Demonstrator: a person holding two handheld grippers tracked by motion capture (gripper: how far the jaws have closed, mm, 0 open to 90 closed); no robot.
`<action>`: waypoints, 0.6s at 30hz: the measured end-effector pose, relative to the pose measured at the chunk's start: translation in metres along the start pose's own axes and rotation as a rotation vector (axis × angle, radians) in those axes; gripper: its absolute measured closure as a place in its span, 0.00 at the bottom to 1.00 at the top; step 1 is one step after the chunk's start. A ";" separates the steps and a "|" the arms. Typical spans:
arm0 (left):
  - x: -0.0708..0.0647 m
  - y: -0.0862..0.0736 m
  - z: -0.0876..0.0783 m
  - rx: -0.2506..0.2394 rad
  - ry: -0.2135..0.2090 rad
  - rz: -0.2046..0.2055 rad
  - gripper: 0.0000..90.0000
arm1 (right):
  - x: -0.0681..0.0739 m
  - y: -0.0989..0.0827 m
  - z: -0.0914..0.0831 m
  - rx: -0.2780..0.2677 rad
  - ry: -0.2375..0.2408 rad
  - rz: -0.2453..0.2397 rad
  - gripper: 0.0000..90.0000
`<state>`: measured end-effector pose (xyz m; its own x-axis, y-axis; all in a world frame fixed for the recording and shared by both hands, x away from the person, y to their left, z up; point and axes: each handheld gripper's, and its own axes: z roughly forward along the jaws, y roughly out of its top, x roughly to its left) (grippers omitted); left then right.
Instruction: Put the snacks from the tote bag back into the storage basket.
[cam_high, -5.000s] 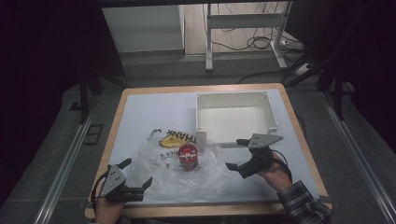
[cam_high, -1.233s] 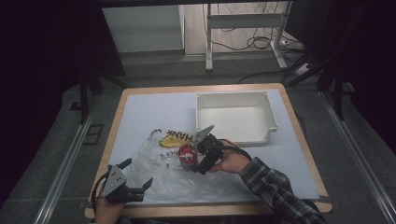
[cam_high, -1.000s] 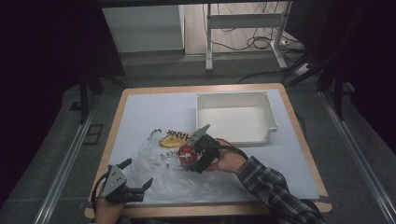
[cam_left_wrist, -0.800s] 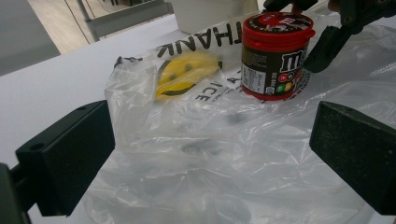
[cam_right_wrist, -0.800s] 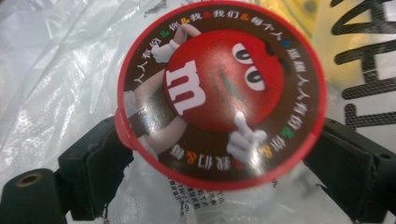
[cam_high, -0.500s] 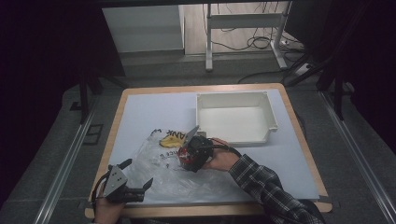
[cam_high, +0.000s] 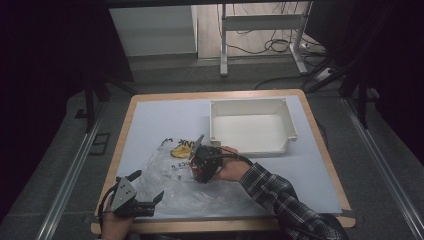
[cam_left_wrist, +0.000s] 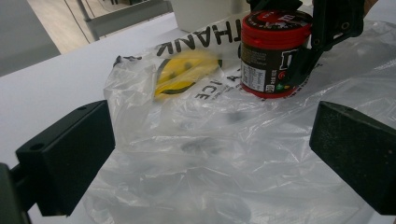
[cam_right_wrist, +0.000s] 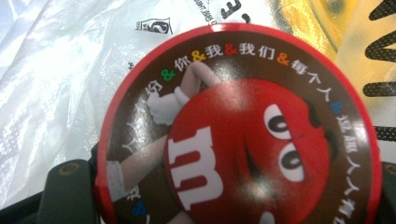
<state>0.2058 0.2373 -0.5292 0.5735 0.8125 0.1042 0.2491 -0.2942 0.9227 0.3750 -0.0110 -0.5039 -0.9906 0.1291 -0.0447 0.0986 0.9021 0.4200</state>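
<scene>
The right gripper (cam_high: 200, 167) has just closed its jaws on the tin (cam_left_wrist: 273, 51), which stands on the bag (cam_high: 175, 180) at seven o'clock from the tray (cam_high: 250, 125); lifting can follow. The left gripper (cam_high: 137, 197) hangs open.

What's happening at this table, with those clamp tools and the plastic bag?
A person works with a two-jaw gripper in each hand. The right gripper has just closed on a red-lidded candy tub standing on a crumpled plastic bag. The left gripper rests open at the bag's near edge. An empty white tray sits beyond.
</scene>
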 end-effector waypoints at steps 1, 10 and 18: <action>0.000 0.000 0.000 0.000 0.000 0.000 0.00 | 0.000 0.001 0.000 0.007 0.000 0.003 0.27; 0.000 0.000 0.000 0.001 0.001 0.002 0.00 | 0.000 0.002 -0.002 0.017 0.005 0.014 0.28; 0.000 0.000 0.000 0.001 0.002 0.002 0.00 | 0.004 0.003 -0.007 0.021 0.005 0.002 0.28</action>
<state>0.2058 0.2372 -0.5292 0.5726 0.8129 0.1070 0.2486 -0.2965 0.9221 0.3703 -0.0102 -0.4968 -0.9908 0.1291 -0.0397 0.1025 0.9104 0.4009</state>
